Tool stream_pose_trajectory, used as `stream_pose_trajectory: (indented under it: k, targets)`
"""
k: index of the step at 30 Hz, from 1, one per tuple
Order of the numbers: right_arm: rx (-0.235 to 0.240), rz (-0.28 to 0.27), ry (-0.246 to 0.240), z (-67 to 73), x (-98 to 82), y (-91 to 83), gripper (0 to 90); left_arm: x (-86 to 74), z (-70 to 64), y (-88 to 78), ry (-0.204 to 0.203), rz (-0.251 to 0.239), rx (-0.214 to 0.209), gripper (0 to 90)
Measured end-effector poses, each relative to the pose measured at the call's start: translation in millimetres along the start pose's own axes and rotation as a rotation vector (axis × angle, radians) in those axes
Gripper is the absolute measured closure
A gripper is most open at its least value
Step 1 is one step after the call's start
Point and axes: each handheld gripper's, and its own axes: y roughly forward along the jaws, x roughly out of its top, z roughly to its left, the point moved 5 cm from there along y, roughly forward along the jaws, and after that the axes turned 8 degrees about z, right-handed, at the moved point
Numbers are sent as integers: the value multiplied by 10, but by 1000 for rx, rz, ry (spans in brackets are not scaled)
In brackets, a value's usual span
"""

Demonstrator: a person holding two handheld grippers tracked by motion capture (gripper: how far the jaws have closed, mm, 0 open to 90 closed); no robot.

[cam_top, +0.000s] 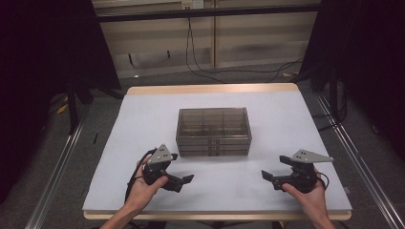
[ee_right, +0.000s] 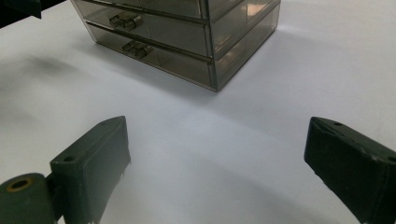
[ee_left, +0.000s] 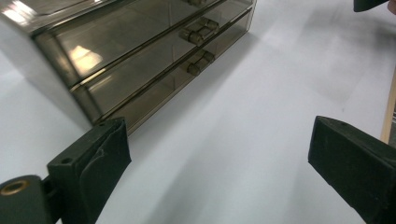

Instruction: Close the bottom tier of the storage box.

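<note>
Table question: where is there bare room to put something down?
Bare patches: behind the drawer box up to the table's far edge, and along both sides. Crowded only in front, where the left gripper and right gripper sit open.

Drawer box [cam_top: 213,131] blocks centre; table [cam_top: 143,119] round it free.

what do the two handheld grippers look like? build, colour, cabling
Both are matte black bodies. The left gripper and right gripper each carry a grey three-cornered plate with small holes on top. The fingers are thick black blocks with a padded face, a small hole in the top, and a brass-coloured ring at the base. Black cables trail from each. Forearms are bare, no sleeves.
</note>
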Motion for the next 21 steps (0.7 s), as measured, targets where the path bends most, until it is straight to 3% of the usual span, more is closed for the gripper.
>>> stream_pose_trajectory:
  k: [2, 4, 8, 12, 15, 20, 21]
  targets:
    - [-2, 0, 4, -5, 0, -6, 67, -42, 11, -42, -24, -10, 16, 50]
    - [-5, -1, 12, -11, -2, -13, 67, -110, 39, -80, -22, 10, 40, 50]
    - [-8, -4, 13, -14, -9, -27, 67, -240, 51, -156, -27, 23, 49, 50]
    - [-8, 1, 15, -15, -13, -30, 67, -400, 68, -213, -72, 15, 46, 50]
    - [-8, 3, 15, -12, -17, -33, 67, -509, 97, -247, -82, 29, 68, 50]
    - [-13, 1, 22, -24, -28, -47, 63, -645, 164, -324, -133, 21, 104, 47]
    - [-16, 4, 23, -27, -33, -51, 63, -679, 170, -353, -123, 17, 99, 42]
